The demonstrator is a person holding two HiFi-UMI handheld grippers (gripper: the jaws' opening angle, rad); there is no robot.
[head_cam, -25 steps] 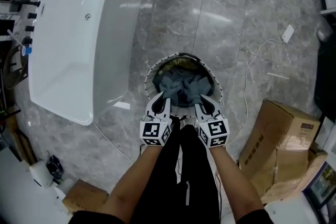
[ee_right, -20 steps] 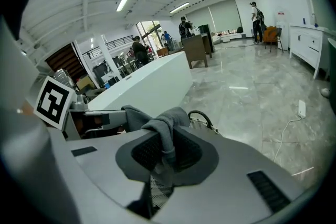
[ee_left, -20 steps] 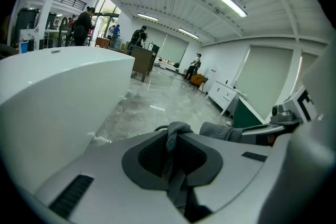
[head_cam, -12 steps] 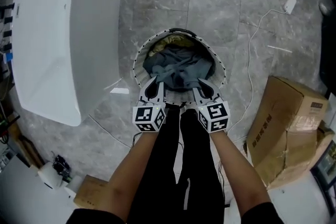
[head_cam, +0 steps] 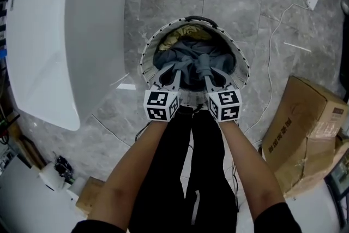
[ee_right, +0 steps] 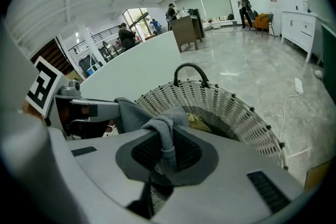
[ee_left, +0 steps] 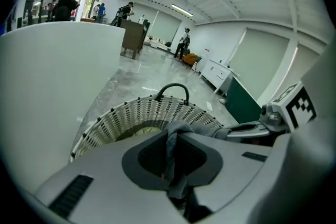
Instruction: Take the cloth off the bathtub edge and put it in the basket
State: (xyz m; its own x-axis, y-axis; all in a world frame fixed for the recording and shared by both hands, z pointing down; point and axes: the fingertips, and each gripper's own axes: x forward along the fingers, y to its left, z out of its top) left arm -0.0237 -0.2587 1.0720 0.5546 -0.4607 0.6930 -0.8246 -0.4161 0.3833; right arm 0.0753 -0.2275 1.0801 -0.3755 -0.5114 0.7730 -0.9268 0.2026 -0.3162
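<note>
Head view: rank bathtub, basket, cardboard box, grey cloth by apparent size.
1. bathtub, largest by far.
2-3. basket and cardboard box look about alike; the box is cut off by the frame edge, so unranked.
4. grey cloth, in the basket, smallest.

Reaching up from the bottom edge on bare forearms [head_cam: 131, 177], side by side at centre frame: left white two-jaw gripper [head_cam: 175, 69] and right white two-jaw gripper [head_cam: 206, 71], jaws nipped tight on grey cloth [head_cam: 185, 54].
</note>
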